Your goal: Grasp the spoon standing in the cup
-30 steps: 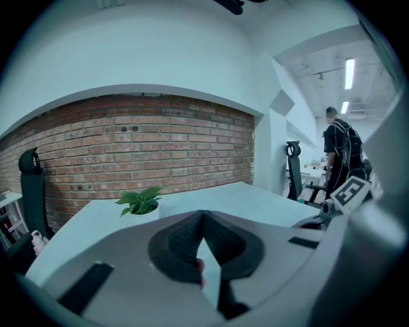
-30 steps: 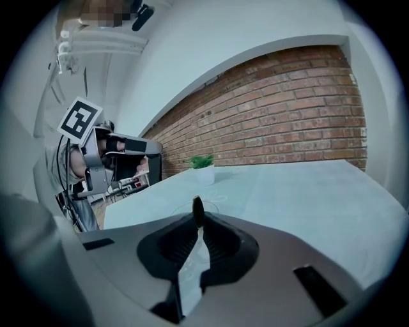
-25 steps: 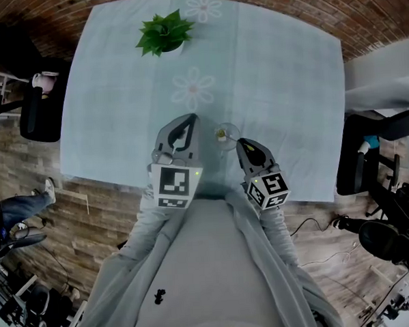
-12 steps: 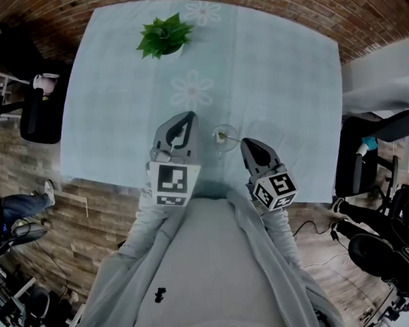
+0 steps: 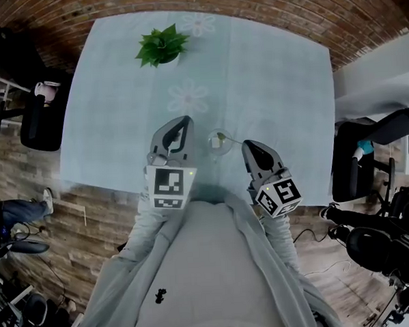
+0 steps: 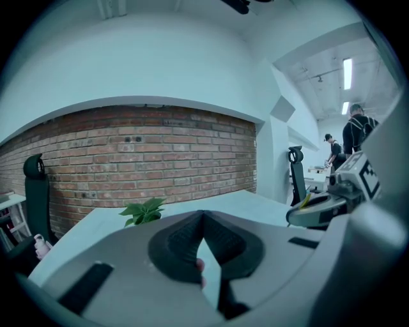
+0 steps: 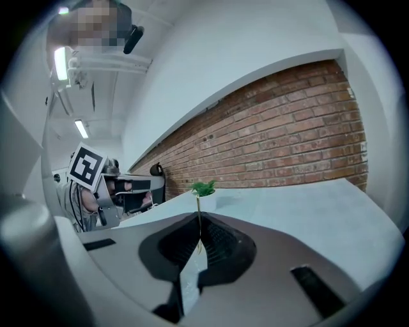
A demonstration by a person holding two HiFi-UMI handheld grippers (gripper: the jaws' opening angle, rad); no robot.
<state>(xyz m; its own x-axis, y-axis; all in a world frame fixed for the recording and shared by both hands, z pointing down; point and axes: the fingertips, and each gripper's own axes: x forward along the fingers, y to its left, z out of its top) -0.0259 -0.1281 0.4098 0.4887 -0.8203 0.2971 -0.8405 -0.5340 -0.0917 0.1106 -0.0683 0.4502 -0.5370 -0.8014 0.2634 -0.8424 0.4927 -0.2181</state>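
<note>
**lurker:** Spoon [image 5: 234, 140] update, grabbed yet?

**me:** Yep! My right fingers [image 7: 218, 241] have just pinched shut on its handle and come up a little, so it's tilting out of the cup [image 5: 219, 143] on the counter [image 5: 276, 87]. My left fingers [image 6: 181, 246] are closed, empty.

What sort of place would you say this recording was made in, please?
Most likely an office or lab workroom: black office chairs stand beside a cloth-covered table, strip lights run along the ceiling, and a brick wall closes off one side.
</note>
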